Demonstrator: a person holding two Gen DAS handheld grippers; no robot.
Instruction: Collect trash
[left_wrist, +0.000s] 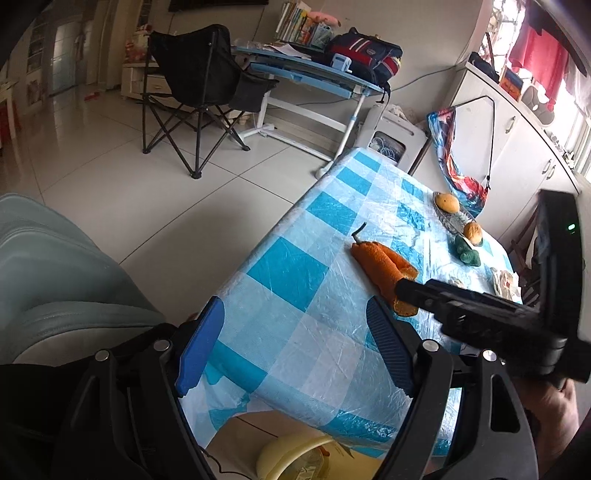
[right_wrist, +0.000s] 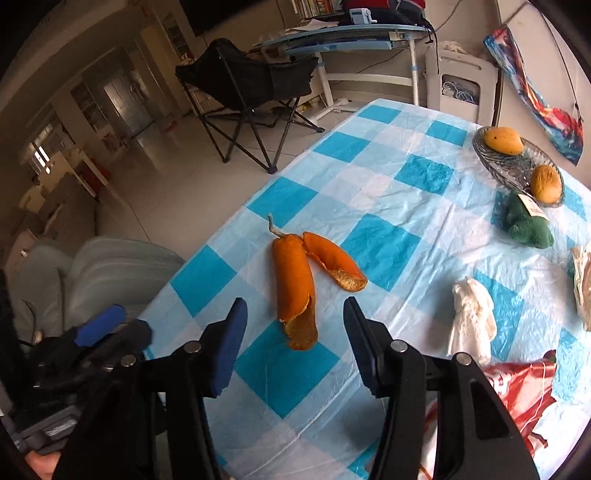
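Note:
An orange fruit peel (right_wrist: 295, 284) with a stem lies on the blue-and-white checked table (right_wrist: 388, 192). My right gripper (right_wrist: 295, 314) is open, its jaws on either side of the peel's near end, just above it. A crumpled white tissue (right_wrist: 472, 317) and a red wrapper (right_wrist: 517, 391) lie to its right. My left gripper (left_wrist: 295, 332) is open and empty over the table's near corner. The peel (left_wrist: 380, 266) shows ahead of it, partly hidden by the right gripper (left_wrist: 406, 291). A yellow bin (left_wrist: 291, 458) sits on the floor below the table edge.
A glass dish (right_wrist: 506, 166) with two mangoes stands at the far right, a green cloth lump (right_wrist: 524, 225) beside it. A paper scrap (right_wrist: 583, 284) lies at the right edge. A grey sofa (left_wrist: 55, 277) is at left; a black folding chair (left_wrist: 199, 92) and a desk stand behind.

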